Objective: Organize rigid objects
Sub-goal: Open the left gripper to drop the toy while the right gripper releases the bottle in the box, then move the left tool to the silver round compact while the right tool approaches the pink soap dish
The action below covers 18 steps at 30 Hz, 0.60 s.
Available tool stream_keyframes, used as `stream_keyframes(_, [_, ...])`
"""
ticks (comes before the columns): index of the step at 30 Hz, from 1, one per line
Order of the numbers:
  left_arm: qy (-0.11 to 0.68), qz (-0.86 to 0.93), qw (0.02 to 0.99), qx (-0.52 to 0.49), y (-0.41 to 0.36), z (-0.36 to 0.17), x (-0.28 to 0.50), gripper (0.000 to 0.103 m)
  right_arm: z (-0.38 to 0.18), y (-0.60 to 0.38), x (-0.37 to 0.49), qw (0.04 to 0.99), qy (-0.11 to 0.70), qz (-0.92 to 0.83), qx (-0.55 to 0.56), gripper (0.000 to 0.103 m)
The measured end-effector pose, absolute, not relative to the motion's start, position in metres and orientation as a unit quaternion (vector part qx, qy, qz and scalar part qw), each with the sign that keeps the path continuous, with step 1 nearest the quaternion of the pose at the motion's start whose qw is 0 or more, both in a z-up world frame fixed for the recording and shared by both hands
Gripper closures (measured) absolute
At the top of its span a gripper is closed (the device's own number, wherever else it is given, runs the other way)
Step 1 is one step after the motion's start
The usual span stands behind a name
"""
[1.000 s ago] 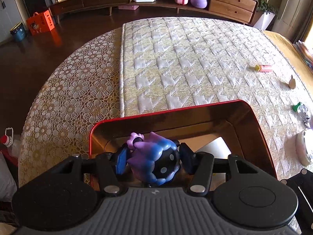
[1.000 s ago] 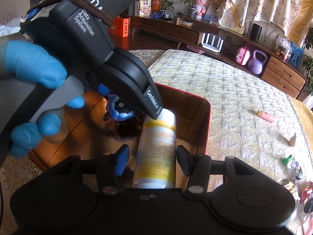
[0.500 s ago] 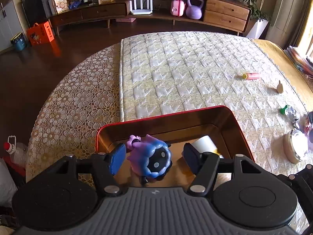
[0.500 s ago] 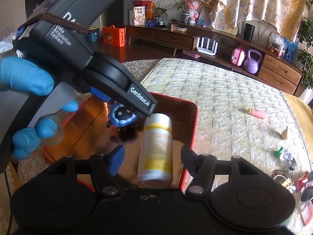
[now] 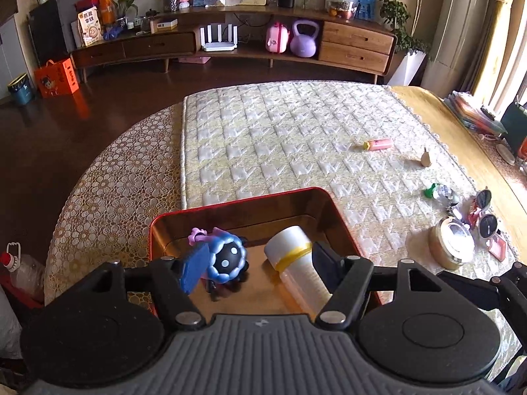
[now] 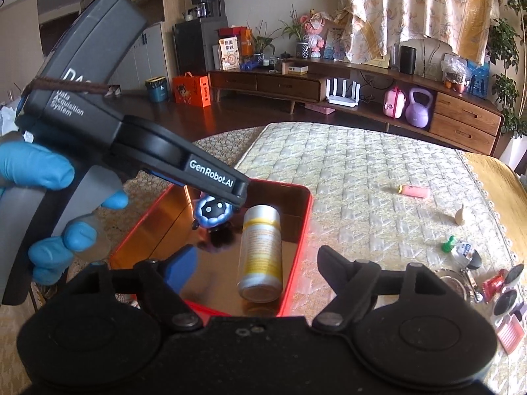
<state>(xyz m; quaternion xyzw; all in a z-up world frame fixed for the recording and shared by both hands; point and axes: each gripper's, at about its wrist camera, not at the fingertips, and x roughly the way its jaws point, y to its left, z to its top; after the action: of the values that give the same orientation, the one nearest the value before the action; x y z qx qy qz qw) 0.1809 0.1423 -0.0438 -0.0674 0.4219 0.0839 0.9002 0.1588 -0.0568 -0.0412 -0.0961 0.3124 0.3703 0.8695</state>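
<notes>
I am letting go over the red tray (image 5: 250, 199): my left gripper (image 5: 257, 268) and right gripper (image 6: 257, 268) both spread their jaws wider at this moment, and neither pinches anything. The blue toy (image 5: 225, 258) stands on the tray floor just inside my left gripper's left finger (image 5: 192, 271), seemingly clear of its pad. The white bottle (image 6: 262, 253) lies on its side midway between my right gripper's jaws, below them, free of both. To finish the release well, I judge I should draw each gripper straight up and back with the jaws wide, so no finger clips the toy or rolls the bottle. Beyond the jaws, a pink tube (image 5: 378, 144), a small wooden piece (image 5: 426, 159) and a green-capped bottle (image 5: 439, 192) lie loose on the quilted cover (image 5: 296, 138), probably next for the tray.
</notes>
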Motion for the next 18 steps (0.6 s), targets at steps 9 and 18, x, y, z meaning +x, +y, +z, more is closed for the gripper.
stream_keyframes(9, [0.402,0.047,0.912,-0.073,0.099,-0.030,0.164,0.024,-0.032,-0.111,0.159,0.887,0.302,0.346,-0.050,0.002])
stream_keyframes(18, [0.373,0.024,0.925,-0.069,0.047,-0.030,0.157,0.020,-0.042,-0.186,0.156,0.909,0.294,0.294,-0.026,0.001])
